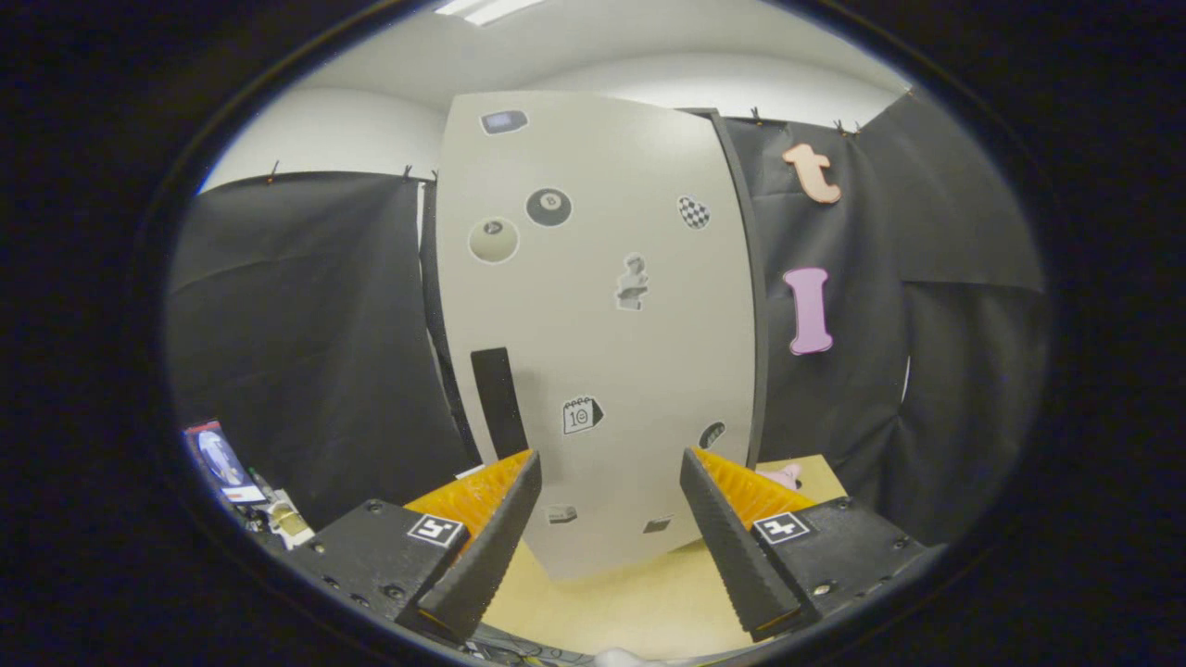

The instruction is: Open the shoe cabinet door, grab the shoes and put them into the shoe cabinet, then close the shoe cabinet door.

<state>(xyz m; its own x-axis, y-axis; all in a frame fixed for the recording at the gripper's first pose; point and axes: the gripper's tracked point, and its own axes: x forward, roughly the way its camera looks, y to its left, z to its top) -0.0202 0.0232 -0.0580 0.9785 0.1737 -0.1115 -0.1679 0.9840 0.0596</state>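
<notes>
The shoe cabinet's pale grey door [602, 324] stands just ahead of my fingers, shut against its dark frame and covered with small stickers. A black vertical handle [498, 400] sits on the door's lower left, just above my left finger. My gripper [607, 468] is open, its fingers spread wide with nothing between them, pointed at the lower part of the door. Part of a pink shoe [780, 476] peeks out behind my right finger, on the tan floor board at the cabinet's right foot.
The cabinet stands on a light wooden board [611, 602] beneath my fingers. Black cloth walls [306, 343] flank it on both sides. A few small cluttered items [241, 477] lie low on the left beyond my left finger.
</notes>
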